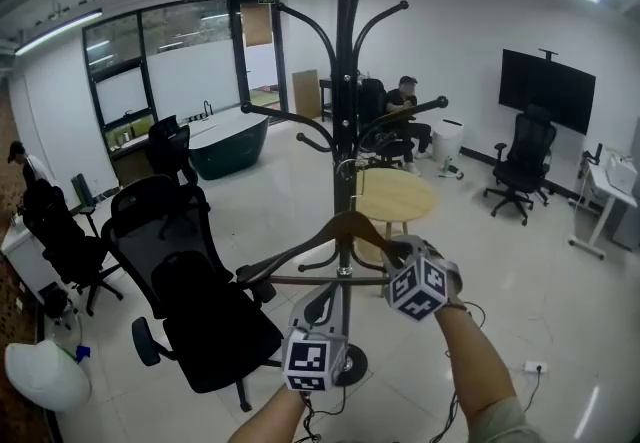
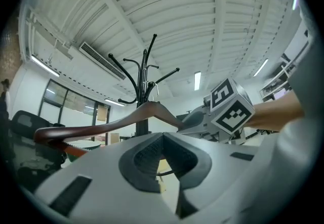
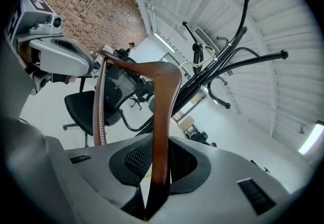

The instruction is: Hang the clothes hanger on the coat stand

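Right gripper: jaws clamp the clothes hanger.
Left gripper: jaws closed, empty.
Risk: 1-sided grip; I could tilt it past the coat stand ahead.

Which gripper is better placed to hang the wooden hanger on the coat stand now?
Right. The right gripper is clamped on one arm of the brown wooden clothes hanger, held close to the black metal coat stand. The left gripper sits below the hanger, jaws together on nothing.
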`<state>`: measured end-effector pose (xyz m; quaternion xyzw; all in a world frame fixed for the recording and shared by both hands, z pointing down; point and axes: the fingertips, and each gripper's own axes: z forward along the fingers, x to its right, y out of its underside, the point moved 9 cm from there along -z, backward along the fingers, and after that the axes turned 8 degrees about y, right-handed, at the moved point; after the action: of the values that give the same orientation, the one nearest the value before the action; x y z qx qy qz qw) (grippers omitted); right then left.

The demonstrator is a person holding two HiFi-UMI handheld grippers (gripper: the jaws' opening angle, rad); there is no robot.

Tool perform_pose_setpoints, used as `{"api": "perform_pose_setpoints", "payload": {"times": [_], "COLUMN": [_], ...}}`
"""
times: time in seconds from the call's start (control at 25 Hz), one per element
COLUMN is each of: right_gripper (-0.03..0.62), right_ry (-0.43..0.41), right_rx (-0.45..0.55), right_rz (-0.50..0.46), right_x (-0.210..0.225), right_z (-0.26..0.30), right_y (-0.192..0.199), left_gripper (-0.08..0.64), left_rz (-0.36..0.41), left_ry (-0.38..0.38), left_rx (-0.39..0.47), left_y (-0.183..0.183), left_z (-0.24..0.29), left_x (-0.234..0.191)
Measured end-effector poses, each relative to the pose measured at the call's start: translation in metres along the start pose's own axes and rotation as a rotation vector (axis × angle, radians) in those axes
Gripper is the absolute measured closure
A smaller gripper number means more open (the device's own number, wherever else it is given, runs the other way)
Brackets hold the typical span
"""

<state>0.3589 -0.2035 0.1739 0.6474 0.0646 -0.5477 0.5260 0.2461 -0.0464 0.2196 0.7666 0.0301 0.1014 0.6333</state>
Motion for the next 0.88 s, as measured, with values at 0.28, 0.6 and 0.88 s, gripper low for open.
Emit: {"api": "perform_pose_setpoints", "payload": {"times": [0.28, 0.6, 0.88], "right_gripper": [0.537, 0.531, 0.402], "right_ry": [-0.144, -0.063, 0.012], "right_rx": [0.073, 0.075, 0.142], "right_rz": [-0.099, -0.106, 0.016], "right_x": [0.077, 0.071, 0.116], "right_z": [0.014, 0.048, 0.036], "right_y": [0.121, 0.14, 0.218], "left_gripper": [0.545, 0.545, 0.545], "left_rz": [-0.007, 0.026, 0.004], "left_ry": [-0.176, -0.201, -0.107], "left_rx": [-0.073, -0.101, -0.052], "left_y": [0.012, 0.032, 0.063], "left_z": [0.092, 0.092, 0.16], "left_x": [0.136, 0.136, 0.166]}}
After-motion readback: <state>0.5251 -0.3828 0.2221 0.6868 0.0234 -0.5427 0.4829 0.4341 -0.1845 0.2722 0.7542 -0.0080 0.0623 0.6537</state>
